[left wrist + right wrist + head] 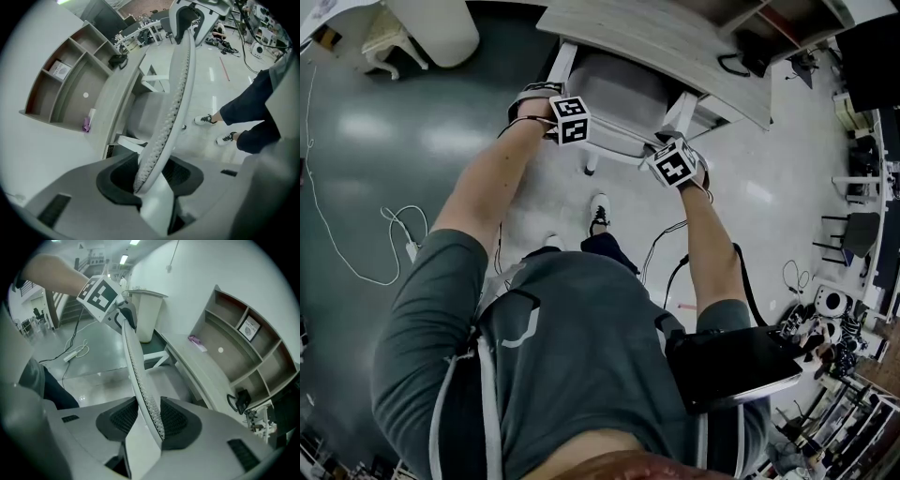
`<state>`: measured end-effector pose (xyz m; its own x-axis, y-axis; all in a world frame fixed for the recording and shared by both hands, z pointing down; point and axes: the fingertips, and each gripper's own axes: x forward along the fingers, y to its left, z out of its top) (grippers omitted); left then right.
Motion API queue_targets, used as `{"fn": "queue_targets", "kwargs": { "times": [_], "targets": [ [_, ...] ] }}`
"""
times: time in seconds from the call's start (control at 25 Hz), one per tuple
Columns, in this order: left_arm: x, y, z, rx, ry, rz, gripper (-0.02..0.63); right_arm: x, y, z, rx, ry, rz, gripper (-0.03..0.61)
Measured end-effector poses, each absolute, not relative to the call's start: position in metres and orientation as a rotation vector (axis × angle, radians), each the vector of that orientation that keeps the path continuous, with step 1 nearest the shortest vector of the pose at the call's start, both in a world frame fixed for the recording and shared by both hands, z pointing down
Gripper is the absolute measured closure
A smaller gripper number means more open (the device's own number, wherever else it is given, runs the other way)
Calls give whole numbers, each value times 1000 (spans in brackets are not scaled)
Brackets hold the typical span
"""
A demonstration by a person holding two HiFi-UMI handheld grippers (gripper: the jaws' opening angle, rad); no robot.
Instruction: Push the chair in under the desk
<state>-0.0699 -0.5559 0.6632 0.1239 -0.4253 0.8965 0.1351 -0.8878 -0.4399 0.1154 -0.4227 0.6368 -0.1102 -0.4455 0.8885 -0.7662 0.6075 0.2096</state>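
Between the pads of the left hand-held gripper point(149, 176) sits the top edge of the chair's backrest point(176, 93), and the jaws are closed on it. The right hand-held gripper point(145, 416) clamps the same edge point(133, 362) further along, with a pad against each face. From the head view, the left hand-held gripper point(567, 122) and the right one point(675, 161) stand well apart on the rim, both pointing steeply down.

The chair point(619, 89) is partly in: the front of its seat is under the tabletop point(675, 37), while the backrest is out on the floor point(750, 187).

The step in hand looks like the push itself. To do it well, both hands should press evenly so the chair rolls straight and does not swing toward one desk leg. The force should run level toward the desk rather than down on the rim, and the grips should stay firm enough that the thin edge does not slip. The person should stop once the backrest is near the tabletop edge.

Beyond the chair, a shelf unit point(56, 93) stands on the tabletop point(117, 93). One upper compartment holds a small framed card point(59, 69), and nothing else can be made out in the other compartments. A purple item point(86, 125) and a black item point(118, 60) lie on the tabletop in front of the shelf. A white bin point(147, 315) stands past the end of the desk, and its inside is not shown.
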Motion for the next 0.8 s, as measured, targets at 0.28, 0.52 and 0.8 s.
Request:
{"fn": "queue_targets", "kwargs": {
  "times": [0.28, 0.52, 0.8],
  "targets": [
    [-54, -578, 662, -2001, 284, -1838, 453, 133, -447, 636, 980, -1744, 363, 419],
    [-35, -597, 663, -2007, 312, -1809, 453, 154, -468, 636, 982, -1730, 338, 419],
    [-22, -614, 664, -2008, 311, -1836, 453, 169, -489, 638, 981, -1735, 337, 416]
  ]
}}
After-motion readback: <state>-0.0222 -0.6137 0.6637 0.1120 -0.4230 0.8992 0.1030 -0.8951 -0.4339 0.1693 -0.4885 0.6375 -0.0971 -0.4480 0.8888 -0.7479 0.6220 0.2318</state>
